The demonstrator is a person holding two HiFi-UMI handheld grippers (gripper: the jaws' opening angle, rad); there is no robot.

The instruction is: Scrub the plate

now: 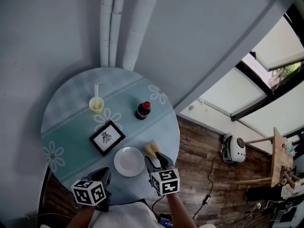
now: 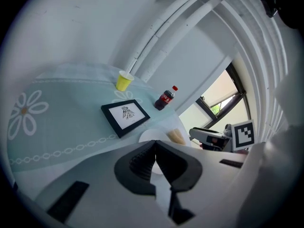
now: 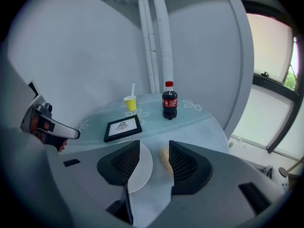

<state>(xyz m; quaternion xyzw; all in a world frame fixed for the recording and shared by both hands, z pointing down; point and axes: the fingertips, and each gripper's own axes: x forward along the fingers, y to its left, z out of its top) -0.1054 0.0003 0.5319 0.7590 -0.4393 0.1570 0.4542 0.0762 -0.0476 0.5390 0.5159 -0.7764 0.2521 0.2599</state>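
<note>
A white plate (image 1: 129, 161) lies near the front edge of the round table (image 1: 66, 122). Just to its right lies a tan sponge (image 1: 151, 149). My right gripper (image 1: 159, 159) hovers over the sponge's near end, open, with nothing between its pads. In the right gripper view the plate (image 3: 142, 167) and the sponge (image 3: 165, 159) show below the gap of that gripper (image 3: 154, 151). My left gripper (image 1: 105, 175) hangs at the table's front edge, left of the plate. In its own view my left gripper (image 2: 154, 146) is shut and empty, with the plate (image 2: 151, 136) beyond.
A black-framed picture (image 1: 107, 137) lies behind the plate. A yellow cup with a straw (image 1: 96, 104) and a cola bottle (image 1: 143, 110) stand further back. White pipes (image 1: 114, 27) run up the wall behind. Wooden floor and a white appliance (image 1: 232, 148) lie to the right.
</note>
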